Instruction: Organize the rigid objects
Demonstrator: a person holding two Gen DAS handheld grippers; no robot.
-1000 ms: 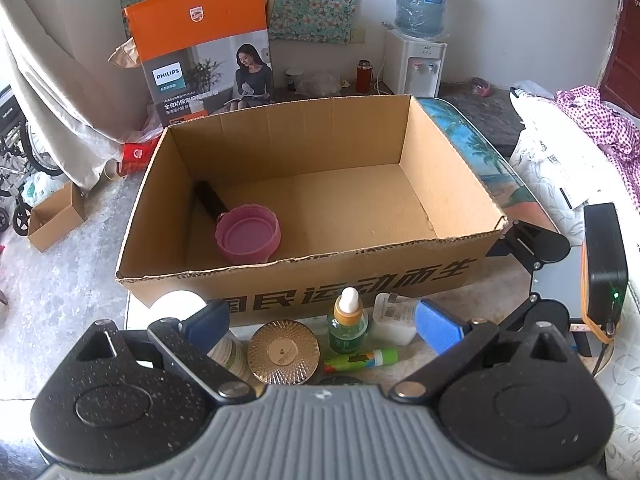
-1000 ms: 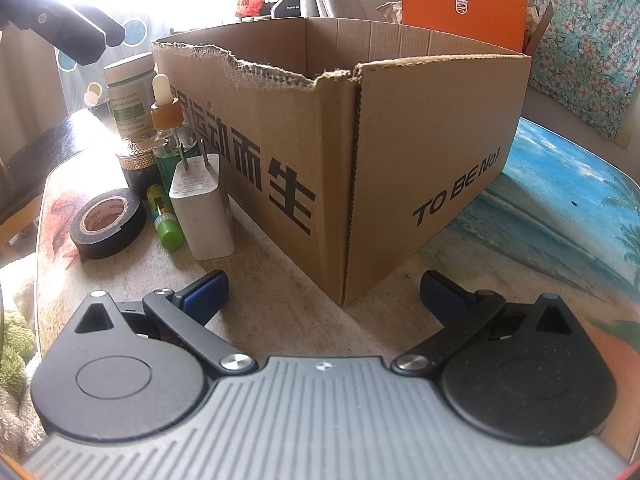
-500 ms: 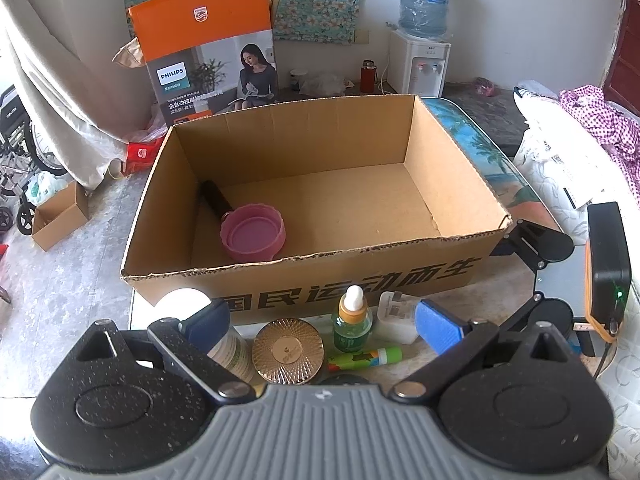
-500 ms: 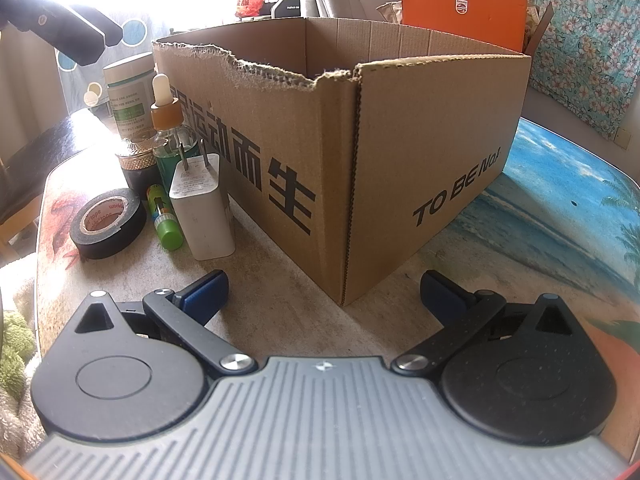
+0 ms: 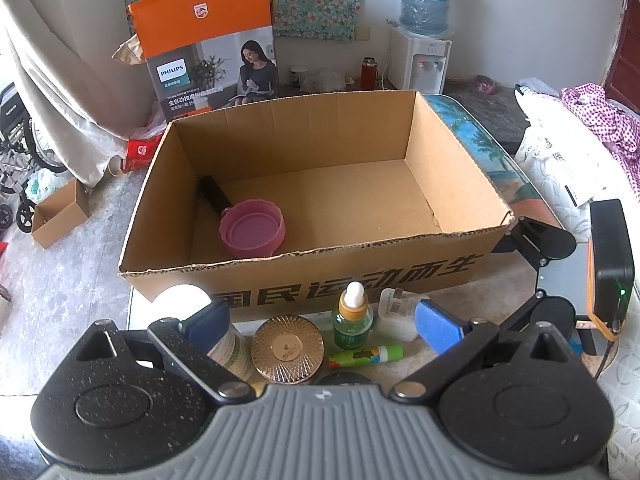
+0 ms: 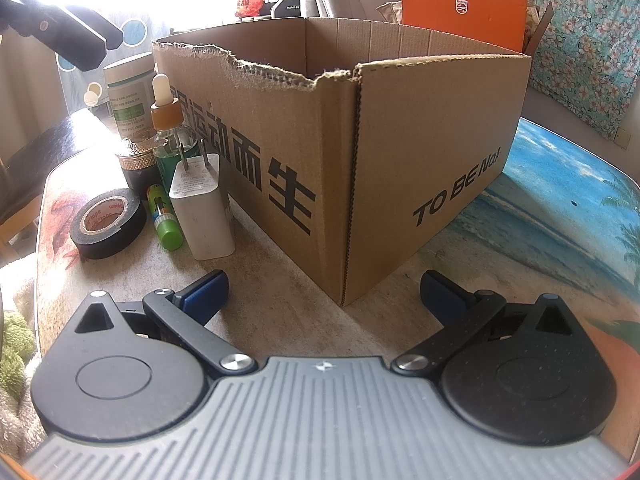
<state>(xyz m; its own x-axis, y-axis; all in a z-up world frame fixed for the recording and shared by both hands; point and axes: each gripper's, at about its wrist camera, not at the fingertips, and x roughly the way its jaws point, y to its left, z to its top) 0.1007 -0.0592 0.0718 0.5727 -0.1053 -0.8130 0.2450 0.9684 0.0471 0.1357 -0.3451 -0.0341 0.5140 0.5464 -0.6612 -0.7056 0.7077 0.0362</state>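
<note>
Left gripper (image 5: 322, 322) held above the table (image 6: 288, 292), jaws spread wide, nothing between them. Directly ahead and below, a row of small items: white bottle (image 5: 230, 350) under the left finger, gold-lidded jar (image 5: 287, 349) just right of it, green dropper bottle (image 5: 353, 318) near centre, green tube (image 5: 366, 355) lying flat beneath that, white charger (image 5: 396, 314) beside the right finger. Beyond the row, open cardboard box (image 5: 360, 276) holding 1 pink cup (image 5: 252, 234) and a dark cylinder (image 5: 215, 196) at its left end.

Right gripper (image 6: 324, 296) low over the table, jaws likewise wide apart and empty, pointed at the box corner. Ahead-left: black tape roll (image 6: 107, 222), well apart from the fingers.
</note>
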